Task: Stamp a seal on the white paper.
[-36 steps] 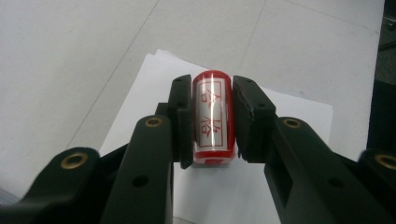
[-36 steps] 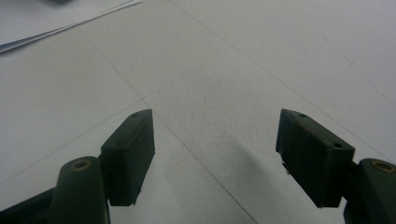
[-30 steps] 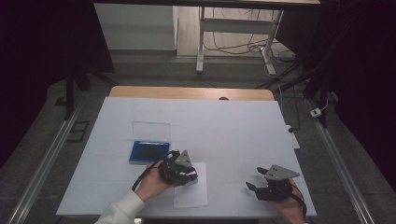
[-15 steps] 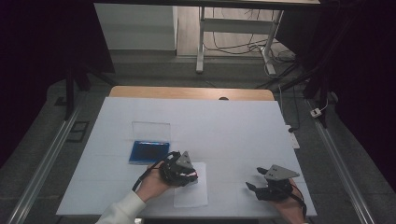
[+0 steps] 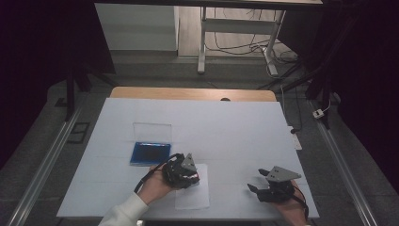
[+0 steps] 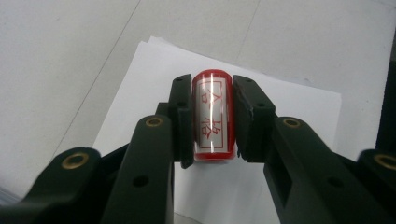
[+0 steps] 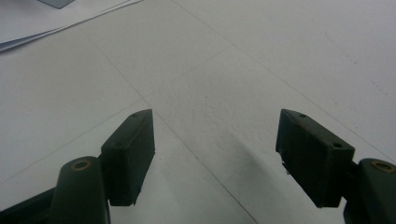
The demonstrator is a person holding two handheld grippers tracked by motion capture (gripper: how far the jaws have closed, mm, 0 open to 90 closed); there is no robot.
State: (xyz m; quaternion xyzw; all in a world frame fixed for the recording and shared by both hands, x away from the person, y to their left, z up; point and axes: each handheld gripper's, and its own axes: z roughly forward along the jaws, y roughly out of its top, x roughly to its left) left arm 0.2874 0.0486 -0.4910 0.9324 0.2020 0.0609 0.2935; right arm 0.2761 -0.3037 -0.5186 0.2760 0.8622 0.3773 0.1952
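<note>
Left gripper (image 6: 212, 122) clenched on a red stamp (image 6: 213, 120), squeezed between the 2 pads, white label with red characters facing the camera. Directly beyond and beneath those fingertips, a white sheet of paper (image 6: 289, 109) on the pale table cover (image 5: 226, 127). Left hand (image 5: 153, 187) wrapped around the tool, white sleeve (image 5: 123, 213) at the wrist. Blue tray (image 5: 150, 153) just past the left jaws, clear lid (image 5: 151, 129) beyond it. Right gripper (image 7: 215, 154) released, jaws wide apart, bare cover between them, well apart from the left.
</note>
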